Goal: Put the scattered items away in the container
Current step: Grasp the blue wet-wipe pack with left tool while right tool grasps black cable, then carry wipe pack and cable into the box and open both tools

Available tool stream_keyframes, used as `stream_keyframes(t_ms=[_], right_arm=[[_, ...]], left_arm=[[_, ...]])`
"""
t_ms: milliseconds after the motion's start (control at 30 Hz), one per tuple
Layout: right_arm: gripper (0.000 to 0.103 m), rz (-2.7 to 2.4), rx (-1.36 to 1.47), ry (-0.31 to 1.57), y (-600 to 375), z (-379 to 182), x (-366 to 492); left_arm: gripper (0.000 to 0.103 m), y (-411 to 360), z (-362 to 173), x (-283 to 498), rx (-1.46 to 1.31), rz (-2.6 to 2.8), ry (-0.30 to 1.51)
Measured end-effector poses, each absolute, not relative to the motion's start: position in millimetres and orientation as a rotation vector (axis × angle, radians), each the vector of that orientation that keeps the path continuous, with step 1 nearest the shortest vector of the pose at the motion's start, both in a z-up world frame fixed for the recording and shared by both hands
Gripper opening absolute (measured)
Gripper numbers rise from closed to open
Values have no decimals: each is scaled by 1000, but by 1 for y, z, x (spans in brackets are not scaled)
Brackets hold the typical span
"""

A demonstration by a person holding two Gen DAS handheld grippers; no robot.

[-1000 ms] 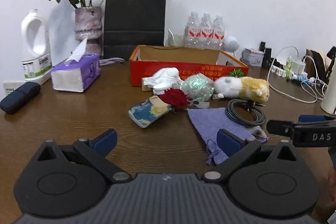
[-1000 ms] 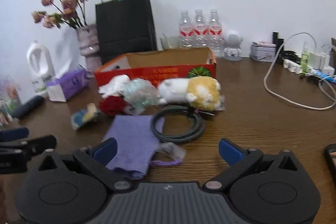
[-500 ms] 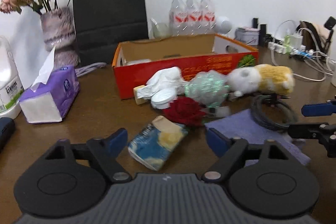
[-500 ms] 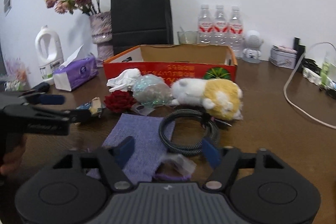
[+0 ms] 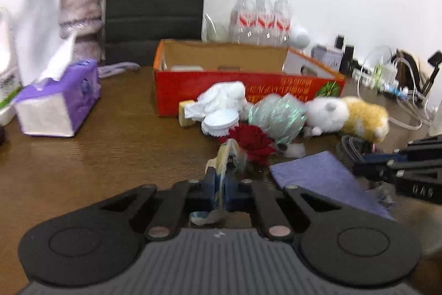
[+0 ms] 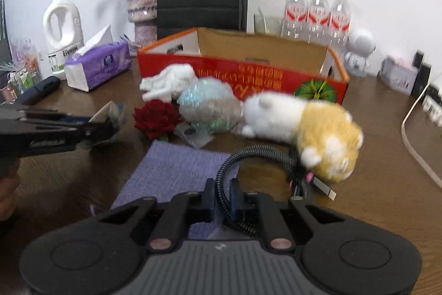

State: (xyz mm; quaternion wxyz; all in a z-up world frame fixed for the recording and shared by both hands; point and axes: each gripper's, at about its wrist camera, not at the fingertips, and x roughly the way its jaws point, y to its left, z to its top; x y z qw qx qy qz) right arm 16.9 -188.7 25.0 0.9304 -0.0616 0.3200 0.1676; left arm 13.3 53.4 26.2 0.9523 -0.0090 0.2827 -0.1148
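I am in the picking step, and both sides have their item now. My left hand-held gripper [image 5: 221, 184] is pressed together on the small blue and yellow crumpled snack packet [image 5: 228, 156], which stands on its edge between the pads, just in front of the dark red fabric rose [image 5: 252, 141]. My right hand-held gripper [image 6: 222, 198] pinches one loop of the coiled black braided cable [image 6: 259, 156]; the rest of the coil lies on the brown wooden surface [image 6: 373, 156], partly on the flat purple cloth pouch [image 6: 176, 167] and touching the white and yellow plush hamster [image 6: 304, 126].

The container, an open red cardboard box [image 6: 243, 73], stands behind the pile, and I can see almost nothing inside it from here. Most items are not yet in: the white crumpled cloth [image 5: 221, 98], the shiny greenish wrapped bundle [image 5: 276, 115], the rose, the plush and the pouch.

Next, I think I must lift both hands over the pile and carry them above the front wall of the box before I release. The cable needs care, because its free end with the metal plug [image 6: 327, 191] lies under the plush and can drag it.
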Motion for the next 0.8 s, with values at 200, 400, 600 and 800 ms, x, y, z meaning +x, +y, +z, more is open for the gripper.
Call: stream_keyframes(t_ms=[200,400,600,800], right_arm=[[7,556,79,548,-206,78,-34],[8,571,396,596,-258,69,-40],[11,290,548,719,-308,20,-33],[31,266,265,660,-288,35,-47]], left_arm=[[7,54,41,-38,-123,-202,528],[7,43,34,-59,-130,-211,570],[7,32,30,-66,-106,-208,579],[7,19,26,-66,-85,-214,592]])
